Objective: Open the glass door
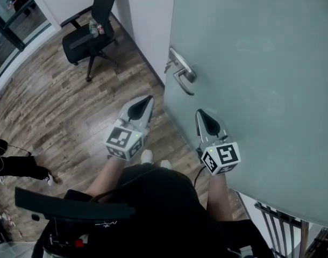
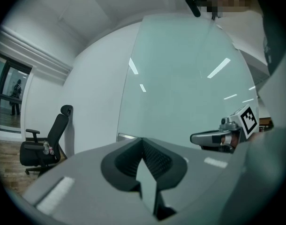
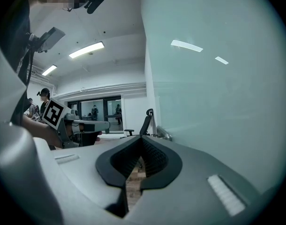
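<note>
One frosted glass door (image 1: pixel 261 63), silver lever handle (image 1: pixel 184 75)

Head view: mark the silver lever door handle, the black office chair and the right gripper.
silver lever door handle (image 1: pixel 185 73), head view, its mounting plate
black office chair (image 1: pixel 84 42), head view, seat
right gripper (image 1: pixel 199 114), head view, tip of shut jaws

Black office chair (image 1: pixel 91 34) with small items on its seat, standing near the white wall (image 1: pixel 145 20), wood-plank floor (image 1: pixel 56 101), dark-framed window (image 1: pixel 8 15) at far left, ceiling strip lights (image 3: pixel 86 49), people (image 3: pixel 94 111) standing far off.
</note>
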A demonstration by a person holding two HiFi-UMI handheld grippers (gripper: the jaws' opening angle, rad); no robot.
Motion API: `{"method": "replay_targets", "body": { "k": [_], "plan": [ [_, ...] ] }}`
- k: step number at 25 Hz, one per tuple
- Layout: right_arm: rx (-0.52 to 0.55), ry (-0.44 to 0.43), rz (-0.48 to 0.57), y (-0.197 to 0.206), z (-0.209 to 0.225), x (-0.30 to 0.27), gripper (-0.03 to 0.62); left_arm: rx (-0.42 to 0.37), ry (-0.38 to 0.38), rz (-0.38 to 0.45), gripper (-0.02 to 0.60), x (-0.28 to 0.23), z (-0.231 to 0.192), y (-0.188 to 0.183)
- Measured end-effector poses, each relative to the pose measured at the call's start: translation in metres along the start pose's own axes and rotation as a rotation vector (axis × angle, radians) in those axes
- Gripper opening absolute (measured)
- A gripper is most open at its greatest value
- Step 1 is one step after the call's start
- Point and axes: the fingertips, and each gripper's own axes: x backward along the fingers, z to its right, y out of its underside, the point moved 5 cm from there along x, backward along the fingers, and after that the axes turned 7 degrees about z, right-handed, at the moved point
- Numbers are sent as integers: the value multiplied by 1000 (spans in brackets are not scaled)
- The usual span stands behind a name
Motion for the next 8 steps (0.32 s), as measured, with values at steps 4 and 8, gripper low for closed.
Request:
{"method": "replay_targets", "body": {
  "k": [4,8],
  "plan": [
    [5,-5,-6,0,-2,-1,2,2,-5,-2,-2,3,2,0],
    [13,-5,-11,0,-4,-2,2,2,-4,1,-2,4,3,-1]
  ]
}}
